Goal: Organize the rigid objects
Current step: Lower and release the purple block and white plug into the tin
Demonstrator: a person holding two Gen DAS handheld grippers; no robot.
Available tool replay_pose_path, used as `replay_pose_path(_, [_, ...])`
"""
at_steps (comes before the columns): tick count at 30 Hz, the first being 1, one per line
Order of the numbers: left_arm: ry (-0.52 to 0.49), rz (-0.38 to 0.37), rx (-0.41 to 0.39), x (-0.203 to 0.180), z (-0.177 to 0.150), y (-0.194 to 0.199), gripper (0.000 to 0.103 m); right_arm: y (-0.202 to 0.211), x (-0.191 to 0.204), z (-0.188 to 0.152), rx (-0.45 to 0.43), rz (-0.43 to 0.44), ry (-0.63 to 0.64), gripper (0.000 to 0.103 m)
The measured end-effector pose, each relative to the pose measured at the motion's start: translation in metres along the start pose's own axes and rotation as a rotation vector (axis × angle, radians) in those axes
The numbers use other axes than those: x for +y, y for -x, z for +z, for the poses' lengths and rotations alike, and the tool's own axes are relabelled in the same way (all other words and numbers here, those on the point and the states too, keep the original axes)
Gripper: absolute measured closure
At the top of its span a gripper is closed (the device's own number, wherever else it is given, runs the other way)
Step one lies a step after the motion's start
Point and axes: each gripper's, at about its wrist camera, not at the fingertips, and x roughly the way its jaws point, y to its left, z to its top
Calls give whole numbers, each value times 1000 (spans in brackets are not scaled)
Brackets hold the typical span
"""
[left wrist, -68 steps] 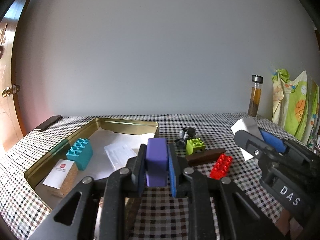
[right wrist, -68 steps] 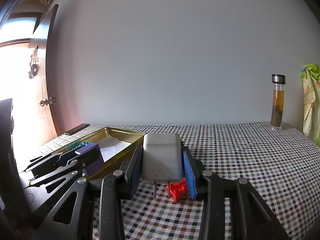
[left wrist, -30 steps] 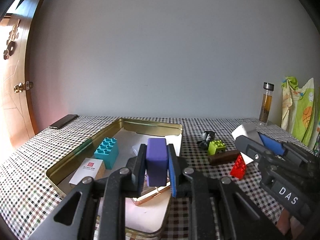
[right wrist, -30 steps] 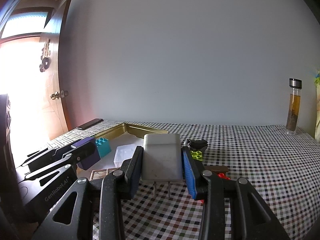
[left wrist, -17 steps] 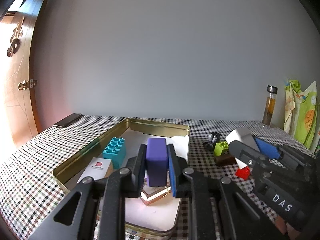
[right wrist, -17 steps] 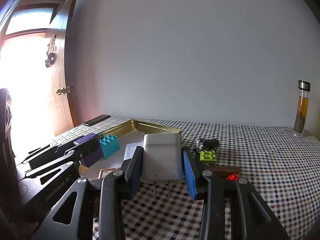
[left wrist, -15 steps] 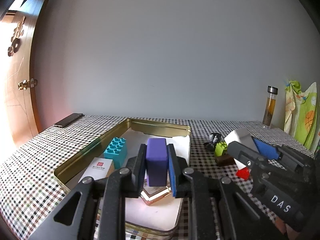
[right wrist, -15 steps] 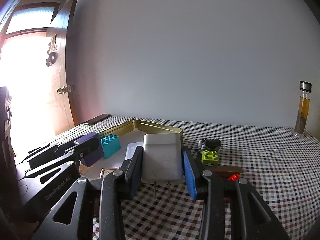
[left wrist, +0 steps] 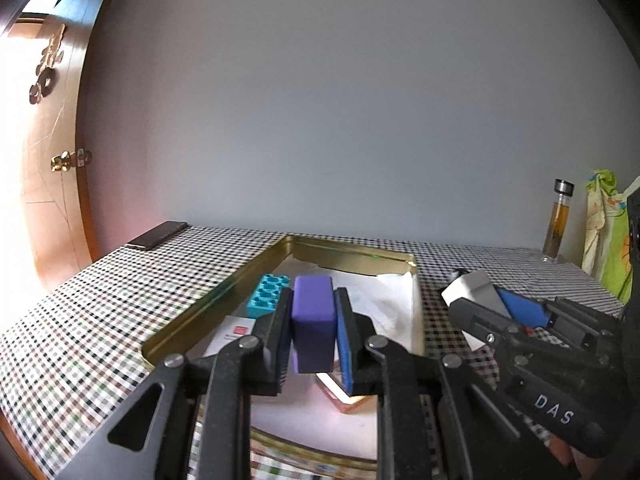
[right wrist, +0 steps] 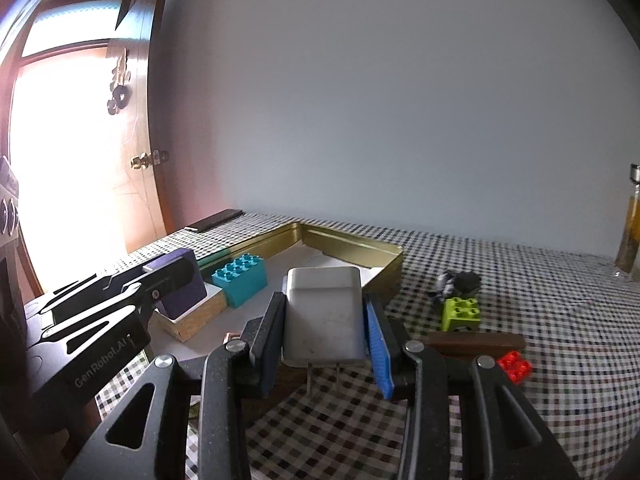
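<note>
Purple block (left wrist: 313,322) clamped in left gripper (left wrist: 312,338); white charger (right wrist: 323,314) clamped in right gripper (right wrist: 325,330); both above gold tray (left wrist: 352,249)

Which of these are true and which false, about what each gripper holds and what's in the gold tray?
1. The left gripper is shut on a purple block. True.
2. The right gripper holds a red brick. False: it holds a white charger, prongs down.
3. A teal brick lies in the gold tray. True.
4. The green brick is inside the tray. False: it sits on the checked tablecloth, right of the tray.
</note>
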Motion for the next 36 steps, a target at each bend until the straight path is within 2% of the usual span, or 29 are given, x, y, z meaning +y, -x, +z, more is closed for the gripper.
replay_pose_path(6, [37, 9, 50, 23, 8, -13, 85, -19, 8, 16, 53, 52, -14, 62])
replay_pose_path(11, [48, 14, 142, 42, 18, -36, 85, -49, 28, 40, 104, 71, 9, 62])
replay_pose_path(17, [76, 7, 250, 58, 21, -60, 85, -85, 46, 45, 188, 92, 20, 62])
replay_pose_path(25, [47, 38, 303, 57, 17, -80, 85, -108, 46, 35, 244, 105, 15, 62])
replay_pose_path(31, [40, 41, 314, 55, 18, -84, 84, -106, 45, 39, 217, 118, 9, 61])
replay_pose_path(32, [42, 43, 311, 55, 19, -84, 83, -106, 45, 39, 214, 118, 8, 59])
replay_pose_path(33, [46, 46, 311, 55, 19, -83, 76, -103, 44, 39, 210, 117, 6, 53])
replay_pose_path(34, [52, 54, 311, 57, 19, -84, 61, -101, 42, 39, 203, 115, 3, 51])
replay_pose_path(35, [60, 68, 305, 58, 19, -83, 52, -98, 40, 39, 197, 109, 0, 48])
replay_pose_path(36, [63, 73, 298, 59, 19, -80, 39, -94, 37, 39, 190, 101, -6, 48])
